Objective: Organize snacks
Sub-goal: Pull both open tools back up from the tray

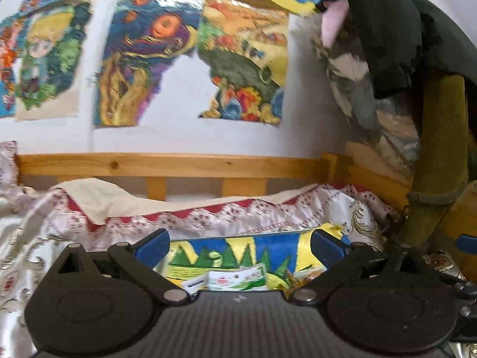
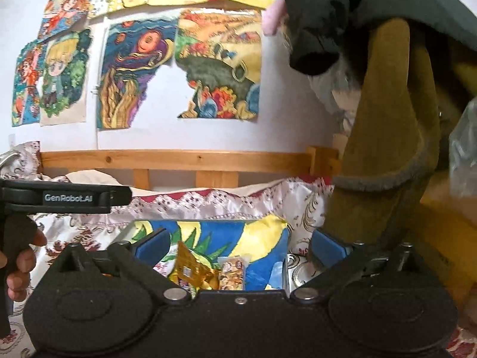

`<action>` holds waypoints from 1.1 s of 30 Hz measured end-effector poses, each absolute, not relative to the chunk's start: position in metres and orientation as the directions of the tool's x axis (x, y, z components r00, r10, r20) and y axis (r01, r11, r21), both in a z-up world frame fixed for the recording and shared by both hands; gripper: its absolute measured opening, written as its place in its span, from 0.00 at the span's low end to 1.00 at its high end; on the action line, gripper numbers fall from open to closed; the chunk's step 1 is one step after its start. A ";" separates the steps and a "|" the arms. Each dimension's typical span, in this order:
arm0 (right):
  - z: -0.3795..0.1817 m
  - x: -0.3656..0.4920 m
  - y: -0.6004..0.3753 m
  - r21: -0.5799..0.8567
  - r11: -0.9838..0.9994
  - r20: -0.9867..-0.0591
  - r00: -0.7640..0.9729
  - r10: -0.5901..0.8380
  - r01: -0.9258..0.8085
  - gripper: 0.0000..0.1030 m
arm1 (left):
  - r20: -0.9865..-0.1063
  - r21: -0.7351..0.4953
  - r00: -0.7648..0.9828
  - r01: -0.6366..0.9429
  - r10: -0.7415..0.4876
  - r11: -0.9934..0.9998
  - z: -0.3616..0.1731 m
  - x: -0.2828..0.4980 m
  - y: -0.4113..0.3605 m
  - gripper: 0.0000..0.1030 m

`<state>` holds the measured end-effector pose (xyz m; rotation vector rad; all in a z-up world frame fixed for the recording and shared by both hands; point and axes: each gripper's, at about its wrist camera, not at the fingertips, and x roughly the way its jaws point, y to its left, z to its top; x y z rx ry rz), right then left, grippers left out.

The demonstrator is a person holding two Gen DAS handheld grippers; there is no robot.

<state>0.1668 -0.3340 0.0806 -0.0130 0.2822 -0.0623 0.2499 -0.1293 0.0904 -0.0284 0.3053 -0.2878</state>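
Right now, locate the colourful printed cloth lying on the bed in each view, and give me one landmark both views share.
Left wrist: the cloth lies bottom centre, between the blue fingers, a white-green packet on it.
Right wrist: the cloth lies bottom centre, holding a gold packet and a tan packet.
Shared landmark: the wooden rail behind the bed.

We count three snack packets on the one painted cloth [image 2: 256, 238] — a white-and-green packet [image 1: 238, 280], a gold packet [image 2: 193, 271] and a pale printed packet [image 2: 232, 271]. Two grippers — left [image 1: 240, 246], right [image 2: 240, 246].
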 end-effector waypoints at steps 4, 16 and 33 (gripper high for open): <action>0.091 0.150 -0.325 -0.030 0.998 -0.265 0.962 -0.062 0.056 0.99 | -0.276 -0.062 0.928 0.244 -0.252 0.968 0.095 0.228 -0.117 1.00; 0.098 0.091 -0.303 0.023 0.998 -0.257 0.965 -0.051 0.059 0.99 | -0.293 -0.048 0.944 0.144 -0.151 0.988 0.093 0.150 -0.081 1.00; 0.086 0.011 -0.282 0.056 0.996 -0.294 0.955 -0.049 0.069 0.99 | -0.348 -0.027 0.933 0.088 -0.092 0.996 0.084 0.078 -0.045 1.00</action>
